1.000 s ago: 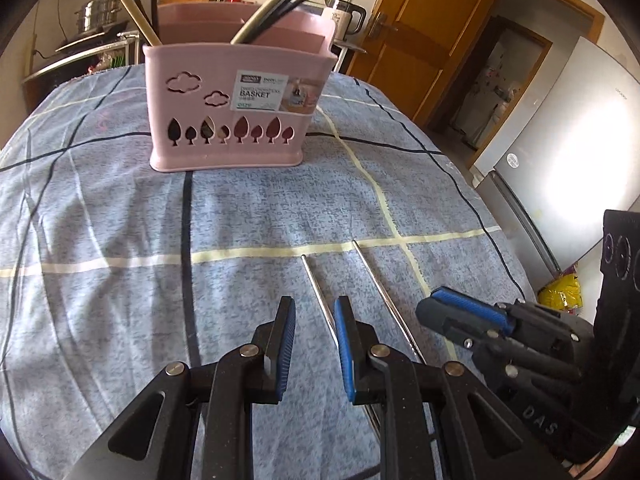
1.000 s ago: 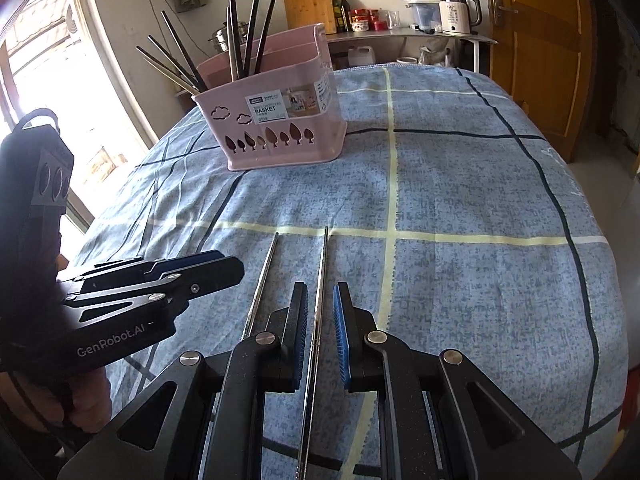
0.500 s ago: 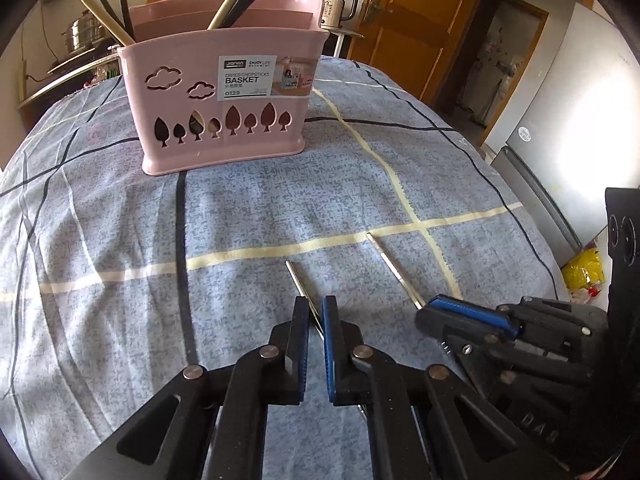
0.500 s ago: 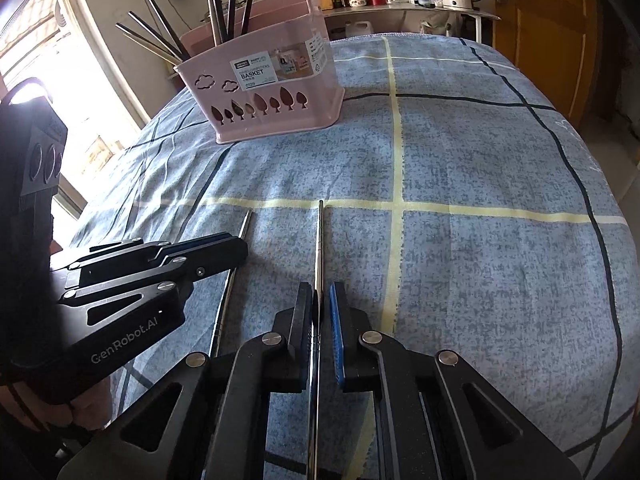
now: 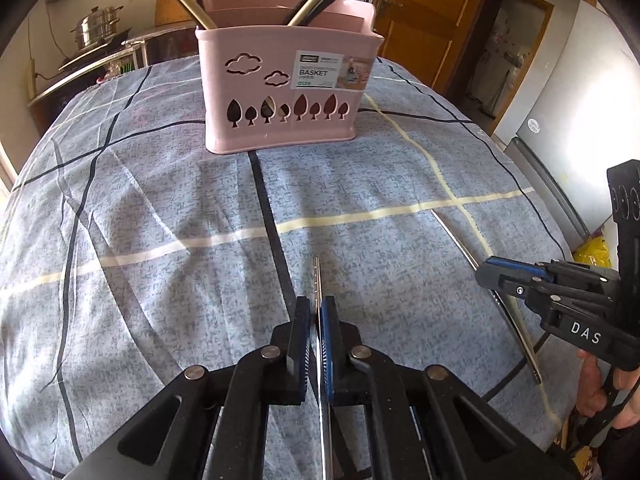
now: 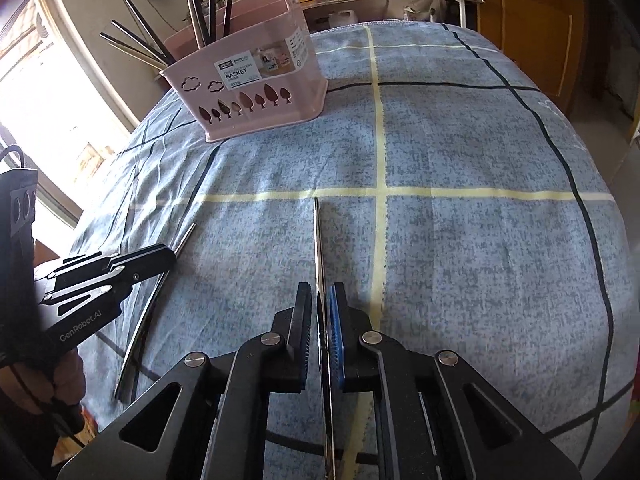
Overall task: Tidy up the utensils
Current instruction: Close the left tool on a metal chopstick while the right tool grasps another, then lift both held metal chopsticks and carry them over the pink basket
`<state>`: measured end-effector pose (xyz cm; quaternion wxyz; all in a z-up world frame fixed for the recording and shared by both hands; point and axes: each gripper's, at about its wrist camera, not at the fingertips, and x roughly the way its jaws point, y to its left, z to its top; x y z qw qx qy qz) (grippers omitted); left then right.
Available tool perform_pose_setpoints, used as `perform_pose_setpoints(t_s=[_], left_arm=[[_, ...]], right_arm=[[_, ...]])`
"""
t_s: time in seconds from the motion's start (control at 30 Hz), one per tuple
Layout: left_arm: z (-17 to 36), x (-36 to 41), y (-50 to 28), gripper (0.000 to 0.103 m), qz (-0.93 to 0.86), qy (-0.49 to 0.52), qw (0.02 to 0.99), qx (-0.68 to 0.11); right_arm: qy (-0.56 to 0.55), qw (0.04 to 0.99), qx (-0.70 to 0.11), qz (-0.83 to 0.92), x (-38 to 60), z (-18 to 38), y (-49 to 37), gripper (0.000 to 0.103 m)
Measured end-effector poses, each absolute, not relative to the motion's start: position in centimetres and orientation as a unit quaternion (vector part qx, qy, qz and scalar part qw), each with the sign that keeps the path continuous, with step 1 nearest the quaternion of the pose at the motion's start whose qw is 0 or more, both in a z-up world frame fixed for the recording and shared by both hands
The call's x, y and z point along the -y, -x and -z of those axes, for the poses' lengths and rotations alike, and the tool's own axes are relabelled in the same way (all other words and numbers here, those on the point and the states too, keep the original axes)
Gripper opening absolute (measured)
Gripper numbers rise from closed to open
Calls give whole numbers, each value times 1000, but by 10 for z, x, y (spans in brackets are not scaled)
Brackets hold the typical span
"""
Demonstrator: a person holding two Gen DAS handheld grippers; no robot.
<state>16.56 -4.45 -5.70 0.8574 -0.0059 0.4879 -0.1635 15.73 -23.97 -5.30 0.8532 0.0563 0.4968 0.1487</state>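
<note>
With each gripper clamping its own metal chopstick, the pickup step is looking nearly complete. The left gripper (image 5: 318, 320) is pinching the left chopstick (image 5: 317, 276) between pressed-together pads, the tip sticking out ahead over the blue checked cloth (image 5: 160, 200). The right gripper (image 6: 319, 312) is holding the right chopstick (image 6: 317, 240) between its pads, though the jaws are easing open slightly, so that grip is probably the weaker one. The pink basket (image 5: 280, 92) is standing upright further up the cloth, well apart from both grippers, already holding several dark utensils (image 6: 208, 8). To do this well: re-squeeze the right side before lifting, raise both sticks clear of the cloth, tip them upright, and aim the ends into an open compartment without knocking the sticks already leaning there or nudging the light basket.
</note>
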Motion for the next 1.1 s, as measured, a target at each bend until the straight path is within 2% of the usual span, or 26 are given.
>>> perform_pose_setpoints(t_s=[0.5, 0.63, 0.77, 1.1], left_arm=[[59, 63, -191, 7, 162, -21, 846, -508], [59, 68, -191, 6, 157, -40, 846, -508], [56, 66, -195, 4, 157, -25, 844, -513], [-7, 46, -197, 3, 165, 1, 874, -457]], right_arm=[[4, 843, -515, -157, 220, 56, -205, 12], [1, 839, -520, -161, 220, 58, -210, 4], [-14, 838, -519, -168, 223, 55, -211, 4], [-35, 874, -449, -183, 228, -4, -201, 4]])
